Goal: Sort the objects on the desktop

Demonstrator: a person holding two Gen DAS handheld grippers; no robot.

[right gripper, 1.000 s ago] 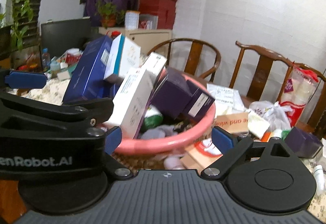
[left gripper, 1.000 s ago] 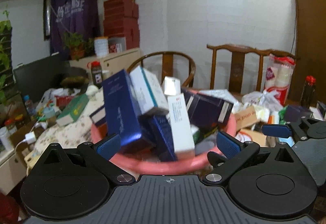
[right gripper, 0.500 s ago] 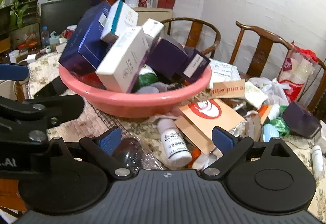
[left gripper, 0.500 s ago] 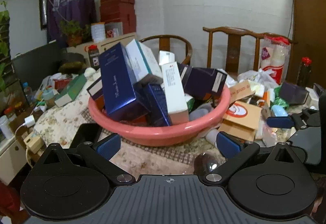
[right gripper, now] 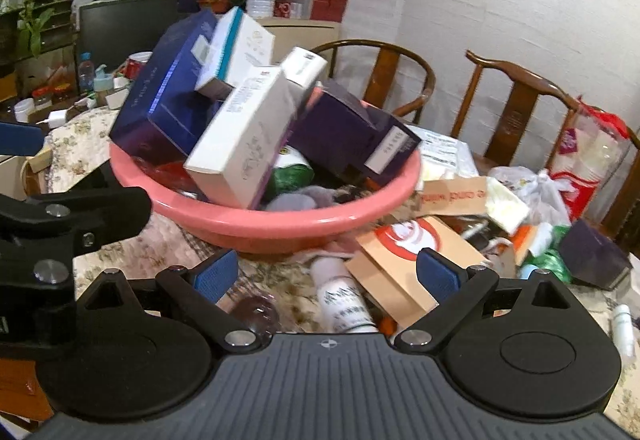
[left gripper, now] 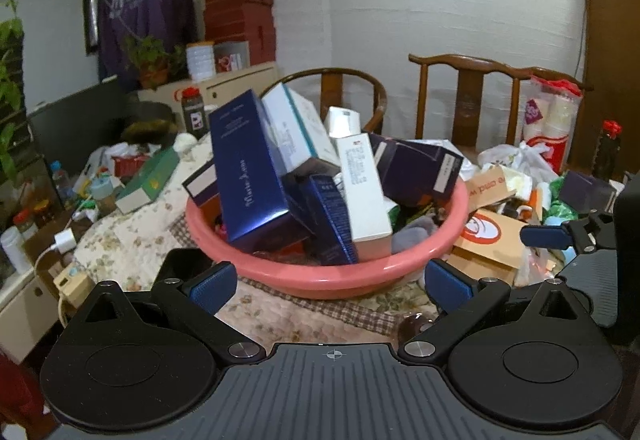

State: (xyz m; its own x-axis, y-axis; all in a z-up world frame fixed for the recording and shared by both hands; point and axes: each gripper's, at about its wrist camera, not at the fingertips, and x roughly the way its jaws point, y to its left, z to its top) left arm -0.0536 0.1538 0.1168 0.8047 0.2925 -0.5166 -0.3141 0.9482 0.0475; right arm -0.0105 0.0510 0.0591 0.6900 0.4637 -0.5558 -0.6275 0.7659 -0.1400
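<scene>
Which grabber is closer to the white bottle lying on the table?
Right. The right gripper hovers just above the white bottle, which lies between its open fingers. The left gripper faces the pink basin, off to the bottle's left.

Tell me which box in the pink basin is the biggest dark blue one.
The tall glossy blue box with silver script lettering, leaning at the left of the pink basin. The smaller blue box stands beside it; the purple boxes lie toward the right.
</scene>
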